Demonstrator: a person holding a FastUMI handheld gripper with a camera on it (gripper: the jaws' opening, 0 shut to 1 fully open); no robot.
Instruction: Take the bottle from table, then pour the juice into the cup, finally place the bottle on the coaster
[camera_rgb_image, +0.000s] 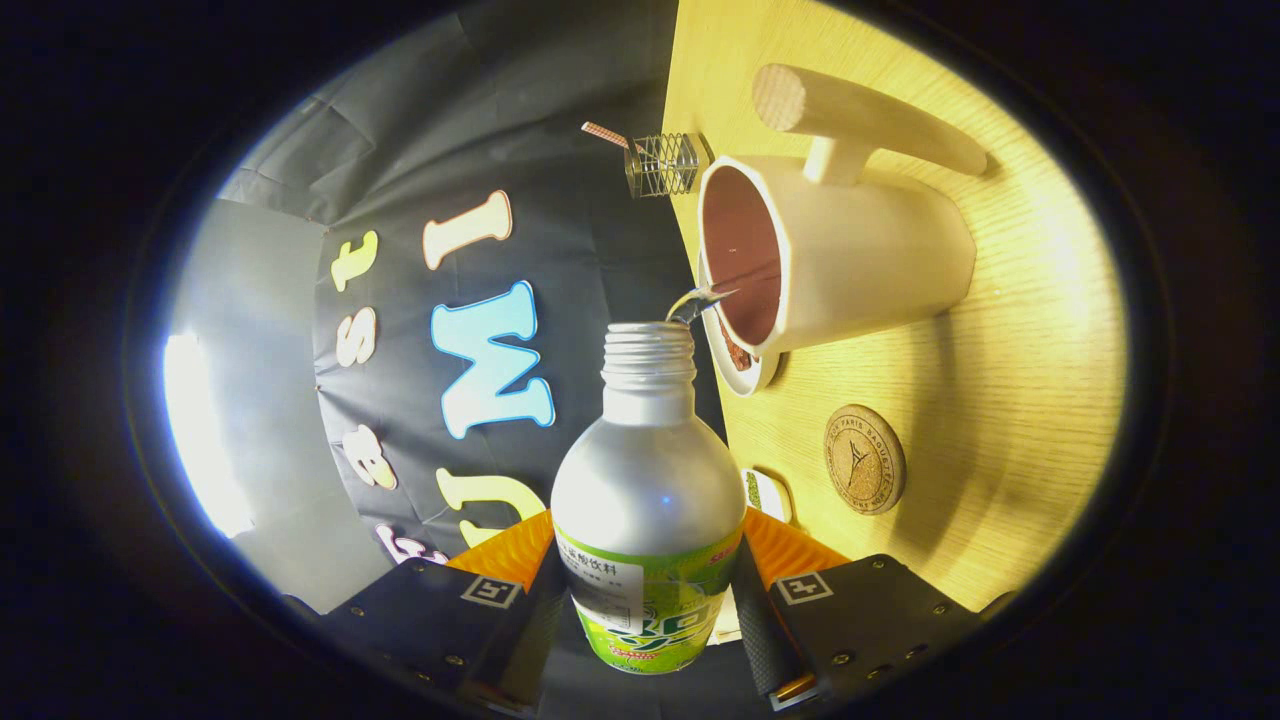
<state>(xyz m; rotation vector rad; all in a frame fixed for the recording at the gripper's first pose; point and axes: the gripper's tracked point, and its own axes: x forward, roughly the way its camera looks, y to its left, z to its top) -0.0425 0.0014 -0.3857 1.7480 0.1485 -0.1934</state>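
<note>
Aluminium bottle (647, 480) with green label, sitting between the two fingers of the gripper (648, 610), both pads pressing on its lower body, jaws narrowed to the width of the bottle. Being held tipped over, threaded neck open and no cap on it, mouth pointing at the white cup (850, 260). Pouring now: a thin clear stream of juice (700, 298) leaving the mouth and crossing to the cup's rim, just beyond the neck. Cup standing on the wooden table (1010, 400), on a small white saucer (745, 370), its long handle pointing away from the bottle; dark inside, liquid level hard to tell.

Judging the progress: taking the bottle from the table done, pouring under way and probably not finished. Still remaining: turning the bottle upright and putting it on the round cork coaster (864, 459), lying bare on the table beside the cup, well apart from the bottle. Small wire-mesh holder (665, 163) standing behind the cup, not taking part.
</note>
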